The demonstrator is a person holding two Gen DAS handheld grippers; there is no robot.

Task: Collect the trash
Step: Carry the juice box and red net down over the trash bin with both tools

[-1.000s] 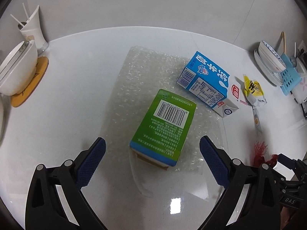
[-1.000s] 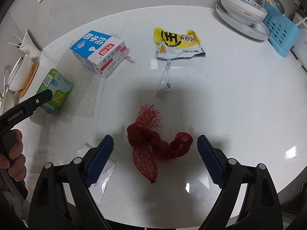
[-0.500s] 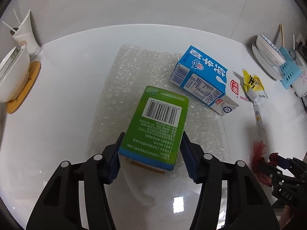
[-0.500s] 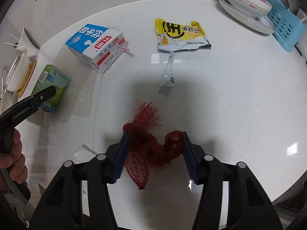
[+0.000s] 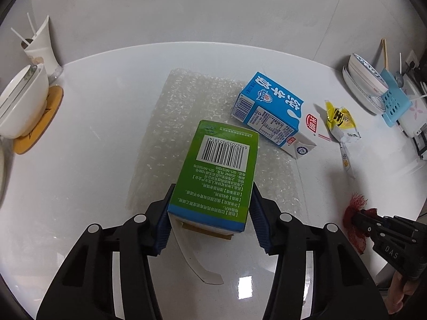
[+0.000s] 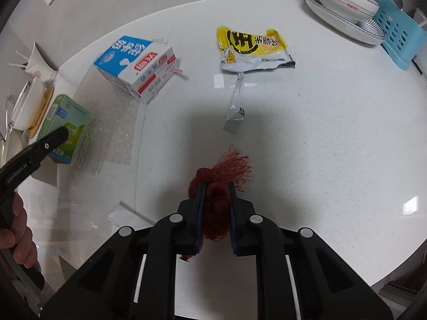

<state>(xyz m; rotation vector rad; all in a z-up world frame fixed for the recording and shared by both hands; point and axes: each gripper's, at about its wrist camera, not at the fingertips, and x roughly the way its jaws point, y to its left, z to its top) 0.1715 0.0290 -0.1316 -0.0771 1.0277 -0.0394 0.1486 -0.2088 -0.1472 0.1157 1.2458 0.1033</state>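
On the white table (image 5: 106, 122), our left gripper (image 5: 210, 213) clamps the green carton (image 5: 221, 170) across its near end, long axis pointing far. Our right gripper (image 6: 216, 200) pinches the red mesh bag (image 6: 221, 176), both ready to lift.

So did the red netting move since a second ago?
Yes. The red netting was spread loose beside the torn wrapper strip; now it is bunched and squeezed between the right gripper pads.

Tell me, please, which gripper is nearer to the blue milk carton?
Left. The left gripper, shut on the green box, sits just in front of the milk carton. The right gripper, shut on the red net, is farther away across the table.
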